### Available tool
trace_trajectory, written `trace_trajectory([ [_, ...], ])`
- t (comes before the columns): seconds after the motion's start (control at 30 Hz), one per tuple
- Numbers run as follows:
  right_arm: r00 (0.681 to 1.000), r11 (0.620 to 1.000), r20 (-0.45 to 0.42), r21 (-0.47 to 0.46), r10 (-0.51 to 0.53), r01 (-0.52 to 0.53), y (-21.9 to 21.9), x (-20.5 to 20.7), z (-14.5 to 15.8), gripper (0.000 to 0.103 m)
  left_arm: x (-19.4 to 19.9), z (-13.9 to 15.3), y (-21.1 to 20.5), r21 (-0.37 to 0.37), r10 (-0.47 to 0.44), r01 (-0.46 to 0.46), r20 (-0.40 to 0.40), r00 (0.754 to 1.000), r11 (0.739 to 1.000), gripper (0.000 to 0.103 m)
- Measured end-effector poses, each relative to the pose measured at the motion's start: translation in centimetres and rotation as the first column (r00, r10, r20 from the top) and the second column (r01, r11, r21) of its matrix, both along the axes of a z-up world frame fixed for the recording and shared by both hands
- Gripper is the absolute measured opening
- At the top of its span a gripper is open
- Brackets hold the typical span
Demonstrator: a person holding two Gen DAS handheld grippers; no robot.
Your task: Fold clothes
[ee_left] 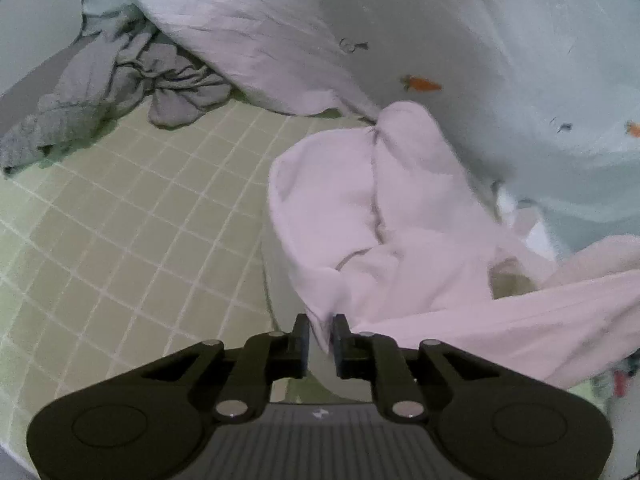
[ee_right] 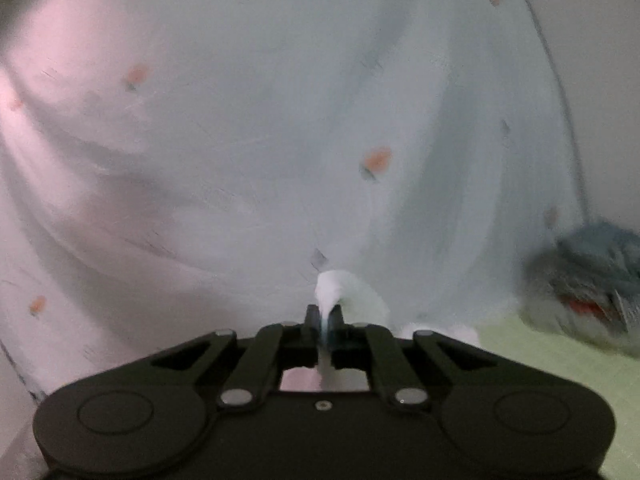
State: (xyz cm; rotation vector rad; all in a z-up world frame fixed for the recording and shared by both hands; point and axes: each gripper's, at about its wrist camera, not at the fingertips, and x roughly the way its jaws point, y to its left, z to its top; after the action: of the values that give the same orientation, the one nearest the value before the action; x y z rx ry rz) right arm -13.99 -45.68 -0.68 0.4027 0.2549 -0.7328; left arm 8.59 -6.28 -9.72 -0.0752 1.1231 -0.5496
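your left gripper [ee_left: 321,334] has its fingers pinched on a fold of the pink garment [ee_left: 384,216], which hangs over the green checked surface [ee_left: 140,208]. your right gripper [ee_right: 324,318] is clamped on the pale blue carrot-print cloth [ee_right: 300,120], which fills its view. a grey garment [ee_left: 120,80] lies crumpled beyond.
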Motion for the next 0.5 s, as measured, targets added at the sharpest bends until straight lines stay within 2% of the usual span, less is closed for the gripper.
trace_trajectory([
  [0.07, 0.994, 0.986, -0.102, 0.159, -0.044, 0.06, -2.5, -0.4, -2.9, 0.019, -0.1, -0.7, 0.3, 0.046, 0.045, -0.044, -0.017, 0.999, 0.998, 0.015],
  [0.13, 0.982, 0.946, -0.175, 0.303, -0.064, 0.115, -4.4, -1.6, -6.1, 0.022, 0.1, -1.2, 1.6, 0.042, 0.098, -0.096, -0.051, 0.994, 0.995, 0.015],
  [0.17, 0.979, 0.932, -0.192, 0.338, -0.071, 0.134, -4.9, -2.1, -7.1, 0.025, 0.2, -1.4, 2.2, 0.038, 0.126, -0.124, -0.069, 0.99, 0.992, 0.016],
  [0.2, 0.975, 0.92, -0.206, 0.363, -0.078, 0.15, -5.2, -2.6, -7.9, 0.036, 0.3, -1.6, 2.8, 0.037, 0.153, -0.15, -0.082, 0.985, 0.988, 0.017],
  [0.23, 0.974, 0.913, -0.212, 0.375, -0.083, 0.16, -5.3, -3.1, -8.5, 0.042, 0.3, -1.8, 3.4, 0.043, 0.178, -0.175, -0.088, 0.98, 0.984, 0.019],
  [0.3, 0.972, 0.907, -0.214, 0.386, -0.091, 0.17, -5.3, -4.0, -9.1, 0.043, 0.4, -2.1, 4.2, 0.062, 0.222, -0.217, -0.094, 0.971, 0.974, 0.02],
  [0.37, 0.974, 0.905, -0.207, 0.388, -0.096, 0.172, -5.6, -4.4, -9.3, 0.05, 0.6, -2.4, 4.6, 0.078, 0.248, -0.241, -0.098, 0.964, 0.967, 0.024],
  [0.5, 0.982, 0.933, -0.173, 0.336, -0.075, 0.13, -5.4, -4.0, -8.3, 0.08, 1.5, -2.7, 4.7, 0.094, 0.26, -0.252, -0.089, 0.961, 0.963, 0.033],
])
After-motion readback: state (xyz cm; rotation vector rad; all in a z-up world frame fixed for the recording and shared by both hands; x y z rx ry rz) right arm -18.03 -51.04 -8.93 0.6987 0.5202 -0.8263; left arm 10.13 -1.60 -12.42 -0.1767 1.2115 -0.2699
